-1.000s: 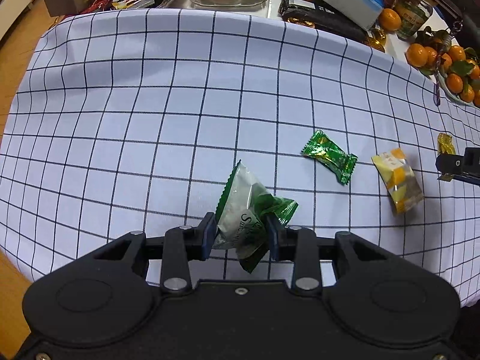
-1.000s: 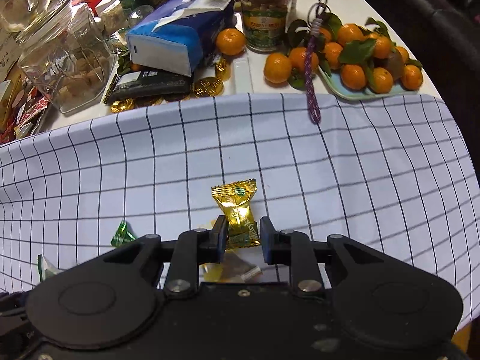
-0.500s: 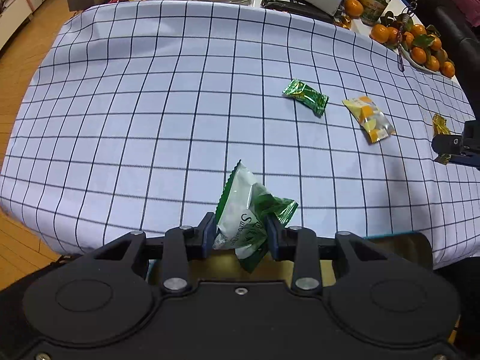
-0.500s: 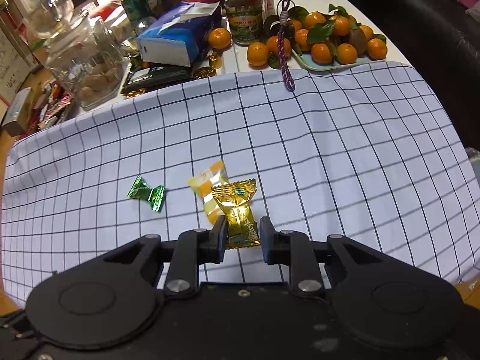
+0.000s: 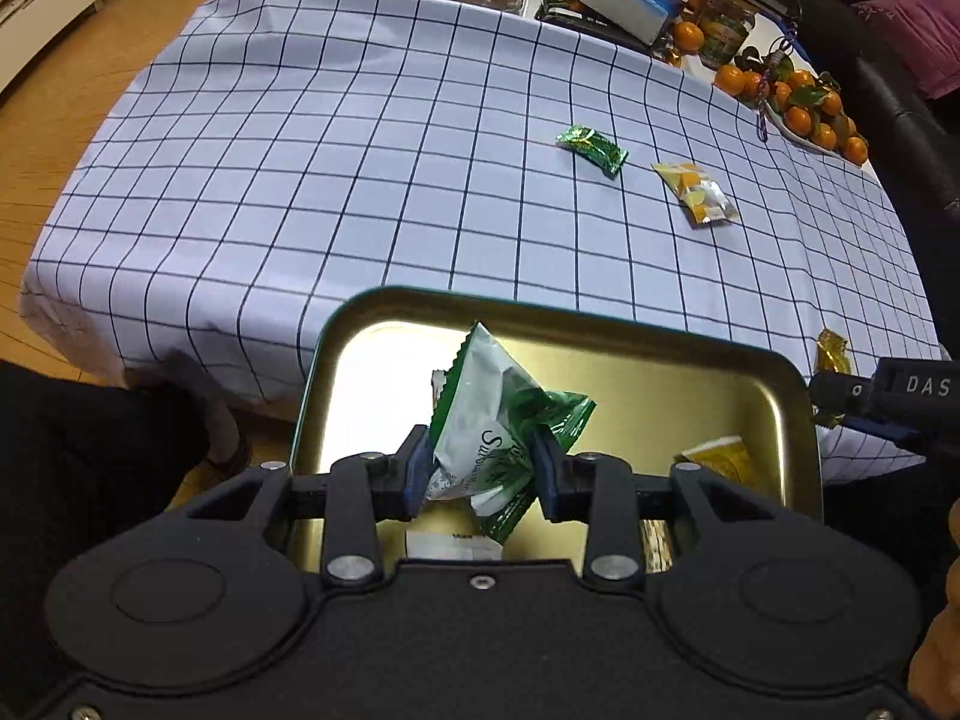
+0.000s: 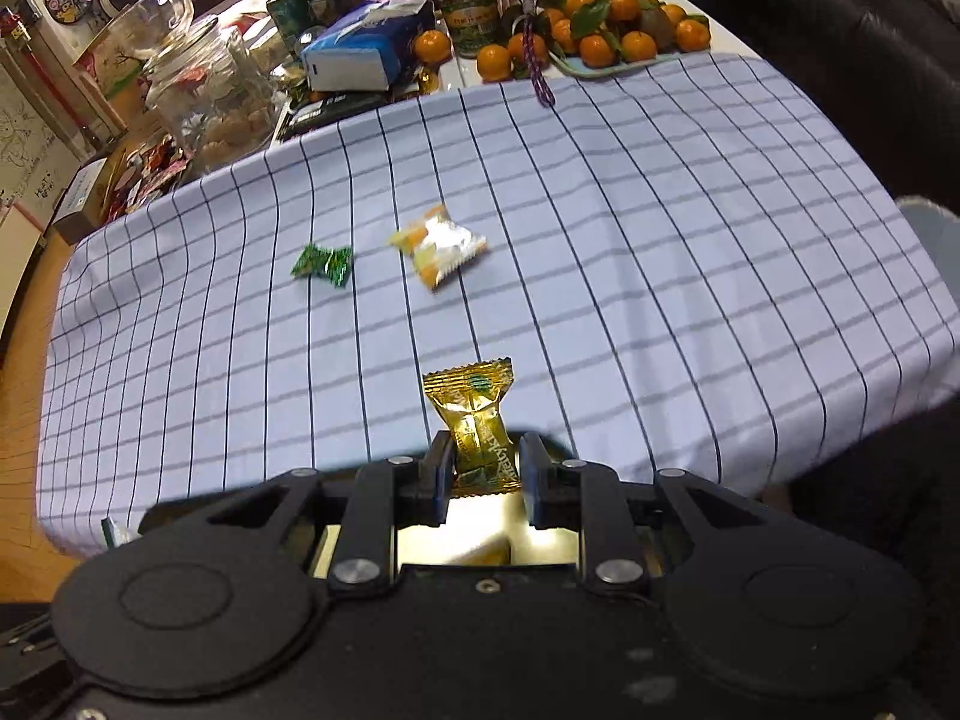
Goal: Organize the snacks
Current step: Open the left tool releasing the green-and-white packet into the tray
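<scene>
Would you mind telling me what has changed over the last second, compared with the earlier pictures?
Both grippers pulled back from the table toward the person, so the gold tin now lies below them. The left gripper still clamps the green-and-white packet; the right gripper still clamps the gold candy. The green candy and the yellow packet stayed on the checked cloth.

We see the small green foil candy (image 5: 591, 147) lying left of the yellow-and-white snack packet (image 5: 696, 193) on the grid-patterned cloth-covered surface (image 5: 360, 168), the gold rectangular tin (image 5: 660, 384) nearer us.
</scene>
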